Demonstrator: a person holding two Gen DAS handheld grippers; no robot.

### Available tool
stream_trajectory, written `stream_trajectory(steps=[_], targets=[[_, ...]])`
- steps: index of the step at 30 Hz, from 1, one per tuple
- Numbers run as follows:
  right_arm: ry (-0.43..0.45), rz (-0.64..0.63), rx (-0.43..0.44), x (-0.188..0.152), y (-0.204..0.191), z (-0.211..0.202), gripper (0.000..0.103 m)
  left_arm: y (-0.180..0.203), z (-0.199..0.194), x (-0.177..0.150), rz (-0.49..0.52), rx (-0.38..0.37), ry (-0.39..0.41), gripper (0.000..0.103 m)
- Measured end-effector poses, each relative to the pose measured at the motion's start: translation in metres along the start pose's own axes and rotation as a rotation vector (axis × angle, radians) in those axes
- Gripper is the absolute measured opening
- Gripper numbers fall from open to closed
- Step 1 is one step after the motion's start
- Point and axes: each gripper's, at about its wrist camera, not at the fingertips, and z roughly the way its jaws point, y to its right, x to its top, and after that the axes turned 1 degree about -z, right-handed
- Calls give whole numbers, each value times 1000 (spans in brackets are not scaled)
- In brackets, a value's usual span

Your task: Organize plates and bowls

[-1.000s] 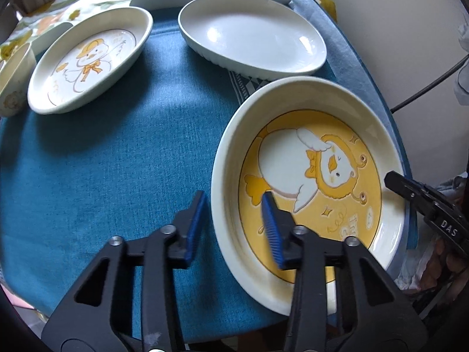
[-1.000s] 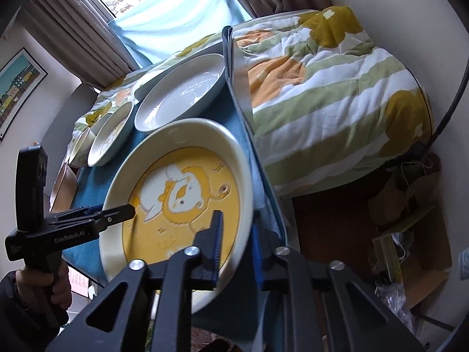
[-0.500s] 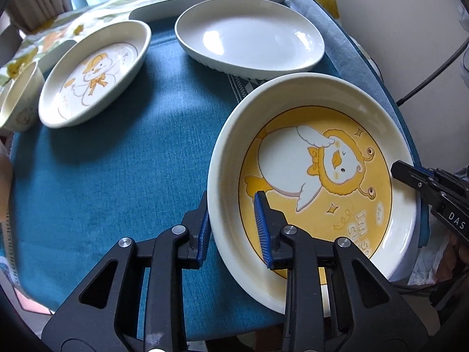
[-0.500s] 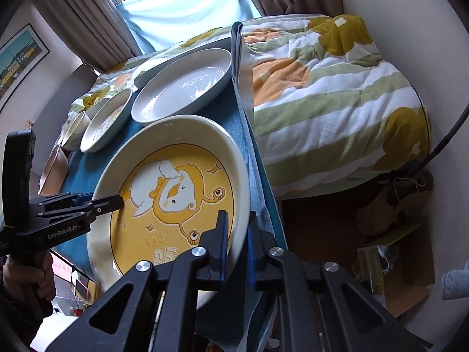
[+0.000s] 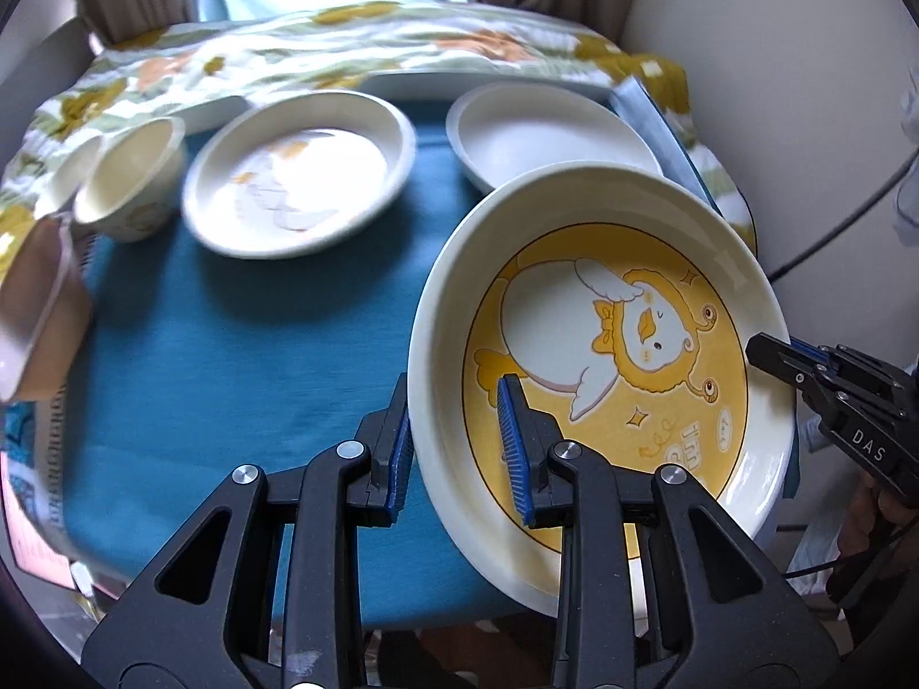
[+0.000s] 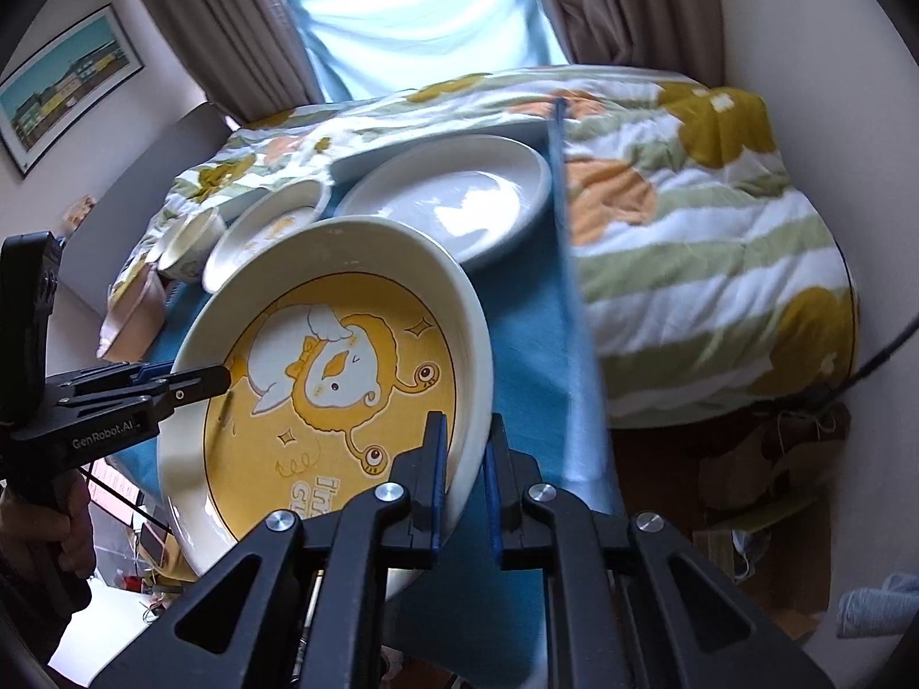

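Note:
A large oval dish with a yellow duck picture (image 5: 603, 356) is held tilted above the blue cloth (image 5: 230, 379). My left gripper (image 5: 456, 448) is shut on its left rim. My right gripper (image 6: 465, 473) is shut on its right rim, and it also shows in the left wrist view (image 5: 769, 353). The dish also shows in the right wrist view (image 6: 333, 379). Behind it stand a plain white oval dish (image 5: 545, 138), a smaller duck plate (image 5: 304, 172) and a cream cup (image 5: 132, 172).
A pink container (image 5: 40, 310) sits at the table's left edge. A flowered quilt (image 6: 689, 218) covers the bed behind and to the right. The table's right edge drops to the floor with bags (image 6: 769, 459). A cable (image 5: 833, 229) hangs by the wall.
Both grippers have closed on the yellow dish's rims and lifted it, tilting it up off the cloth. The views have swung upward toward the window.

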Motion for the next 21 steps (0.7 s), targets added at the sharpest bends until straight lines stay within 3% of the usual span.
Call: stream_trajectory(steps=[11, 21], targets=[[-40, -76, 79, 23, -119, 37, 11, -134, -44, -24, -90, 64, -6, 25], [-122, -67, 69, 20, -195, 113, 11, -234, -11, -35, -109, 55, -64, 25]])
